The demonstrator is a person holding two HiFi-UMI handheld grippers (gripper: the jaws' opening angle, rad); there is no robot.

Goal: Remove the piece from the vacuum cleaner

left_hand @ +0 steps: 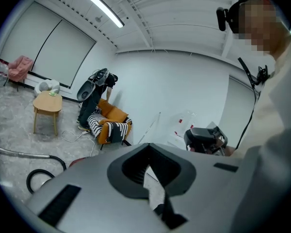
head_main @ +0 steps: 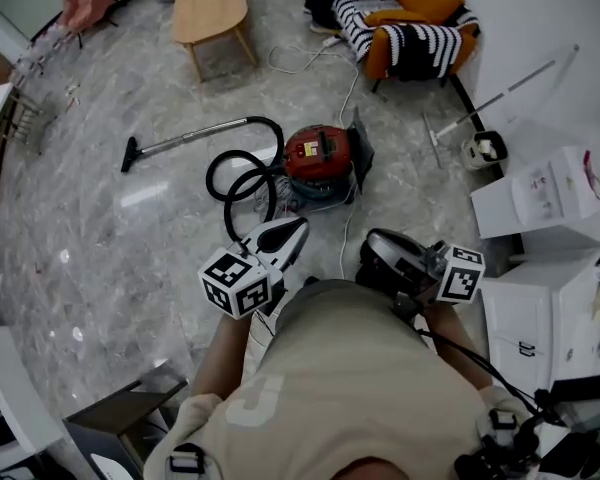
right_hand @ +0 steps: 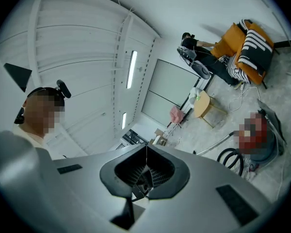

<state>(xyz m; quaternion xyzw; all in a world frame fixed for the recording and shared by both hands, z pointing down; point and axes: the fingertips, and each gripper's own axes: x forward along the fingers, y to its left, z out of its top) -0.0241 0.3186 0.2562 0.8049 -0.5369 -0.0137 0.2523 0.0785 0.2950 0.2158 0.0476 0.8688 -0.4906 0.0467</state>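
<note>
A red canister vacuum cleaner stands on the marble floor ahead of me. Its black hose coils to the left, and the metal wand lies farther left, ending in a black nozzle. The left gripper and the right gripper are held close to my chest, well short of the vacuum, both shut and empty. In the left gripper view the left gripper shows only the hose at the lower left. The right gripper points upward, with the vacuum at the right.
A small wooden table and an orange armchair with striped cushions stand at the back. White boxes and a mop with a bucket are at the right. A white cable runs across the floor behind the vacuum.
</note>
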